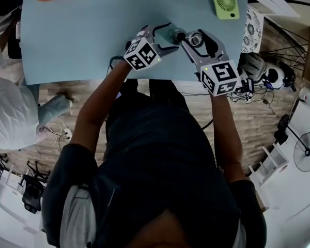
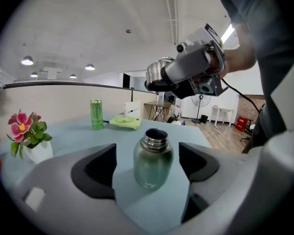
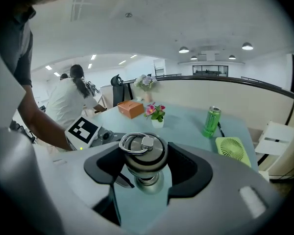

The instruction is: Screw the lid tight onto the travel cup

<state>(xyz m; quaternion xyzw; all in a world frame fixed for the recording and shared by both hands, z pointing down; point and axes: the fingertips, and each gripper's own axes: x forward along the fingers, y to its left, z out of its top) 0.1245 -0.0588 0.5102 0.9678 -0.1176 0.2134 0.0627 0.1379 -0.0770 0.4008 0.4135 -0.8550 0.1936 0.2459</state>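
Left gripper (image 2: 147, 169): my jaws wide apart, pads touching nothing. Between them the steel travel cup (image 2: 153, 156) stands upright on the pale blue surface (image 2: 73, 137), mouth uncovered. Right gripper (image 3: 143, 166): my jaws clamped on the metal lid (image 3: 142, 151), ring on top, held in the air above the cup and apart from it. Behind the cup: green can (image 2: 96, 114), green fan (image 2: 124, 122).
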